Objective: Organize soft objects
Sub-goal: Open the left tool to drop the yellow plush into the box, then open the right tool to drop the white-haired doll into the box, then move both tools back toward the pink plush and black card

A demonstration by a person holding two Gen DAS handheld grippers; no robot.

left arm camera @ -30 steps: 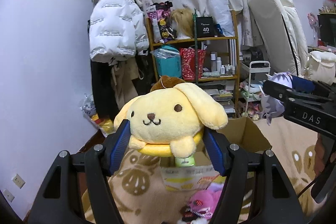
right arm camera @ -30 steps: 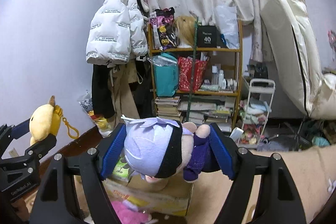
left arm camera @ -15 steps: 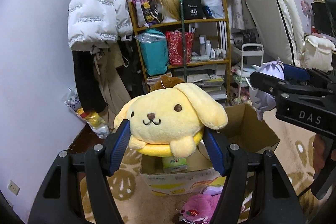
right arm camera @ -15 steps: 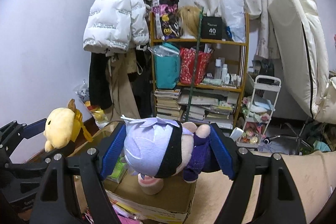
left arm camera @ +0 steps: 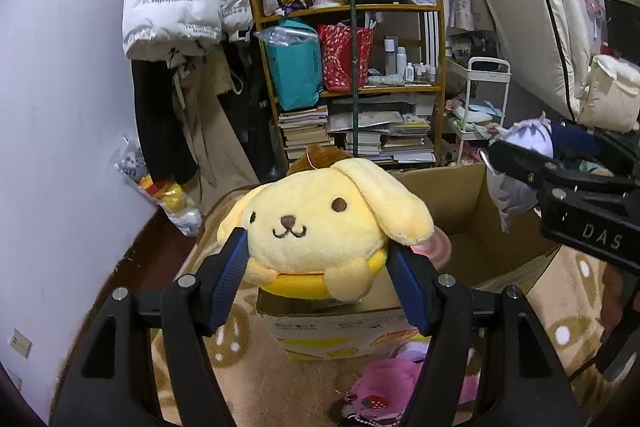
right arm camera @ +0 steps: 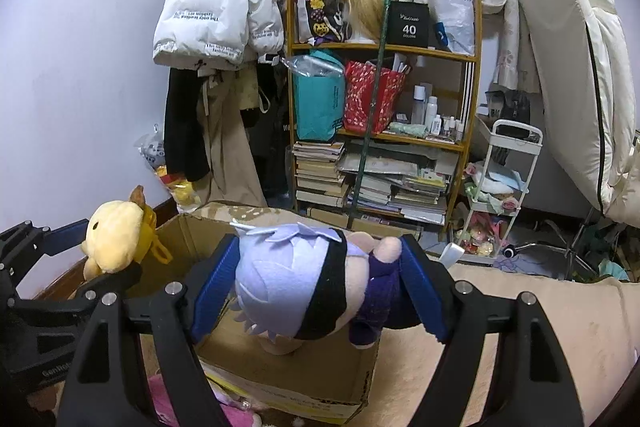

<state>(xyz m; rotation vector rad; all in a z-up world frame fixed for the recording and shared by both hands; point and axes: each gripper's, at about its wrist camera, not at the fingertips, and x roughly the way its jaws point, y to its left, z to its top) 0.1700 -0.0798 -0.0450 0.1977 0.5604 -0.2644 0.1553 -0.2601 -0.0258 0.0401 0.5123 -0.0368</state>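
Cluttered bedroom, wooden shelf (left arm camera: 348, 87) at back, beige rug (left arm camera: 256, 379) underfoot. Open cardboard box (left arm camera: 472, 227) sits on it. Left claw (left arm camera: 318, 277) clamps yellow dog plush (left arm camera: 320, 227) over the box; right claw (right arm camera: 320, 291) clamps lavender-haired doll (right arm camera: 304, 283) above it too.

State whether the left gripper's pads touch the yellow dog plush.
Touching: in the left wrist view both blue pads of the left gripper press the yellow dog plush.
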